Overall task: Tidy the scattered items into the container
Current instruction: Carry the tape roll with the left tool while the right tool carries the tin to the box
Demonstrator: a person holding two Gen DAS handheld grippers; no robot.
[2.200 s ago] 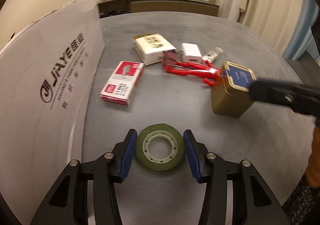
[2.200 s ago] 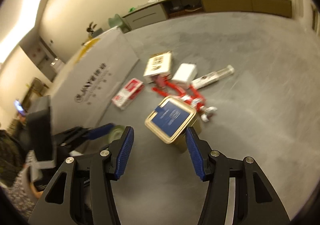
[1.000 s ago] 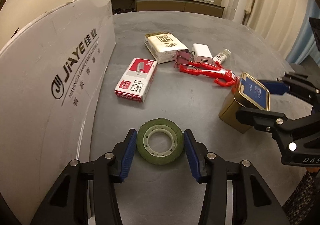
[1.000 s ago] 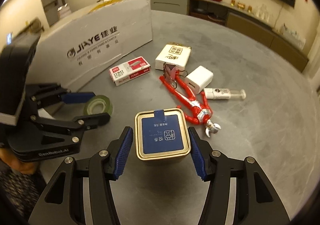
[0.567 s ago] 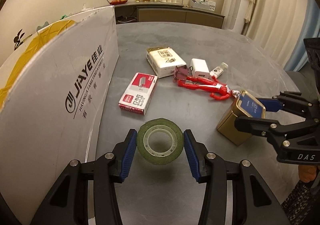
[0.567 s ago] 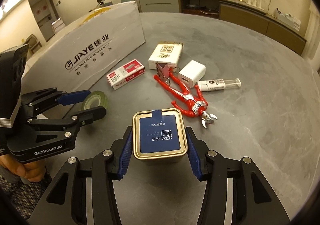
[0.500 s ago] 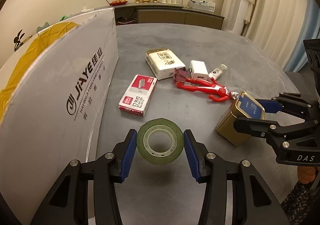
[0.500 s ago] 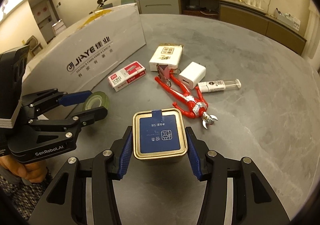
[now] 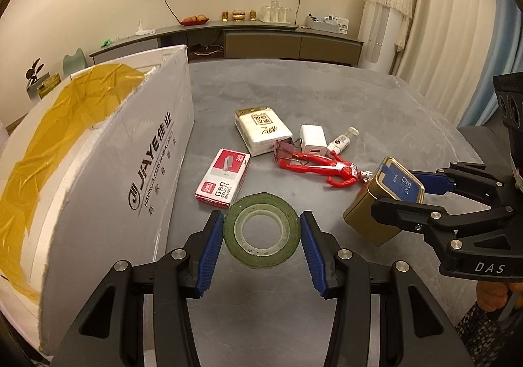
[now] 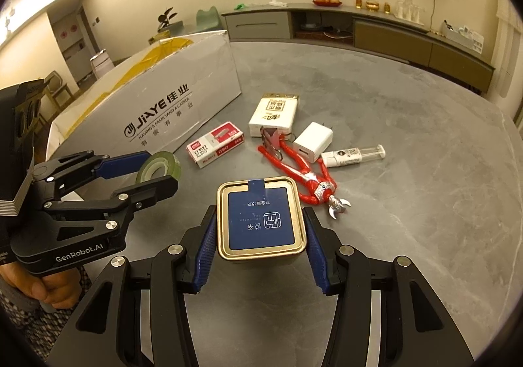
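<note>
We've got the tape roll pinched in our left gripper and the gold tin clamped in our right gripper, both beside the cardboard box.

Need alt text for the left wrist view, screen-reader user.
Left gripper holds a green tape roll lifted above a grey table, beside an open white cardboard box. At right, the right gripper holds a gold tin; small items lie scattered beyond.

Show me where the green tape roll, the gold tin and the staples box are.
green tape roll [image 9: 261, 231], left wrist view, on its green outer band at the top.
gold tin [image 10: 261, 220], right wrist view, on the blue label of its lid.
staples box [image 9: 224, 180], left wrist view, on its top face.
</note>
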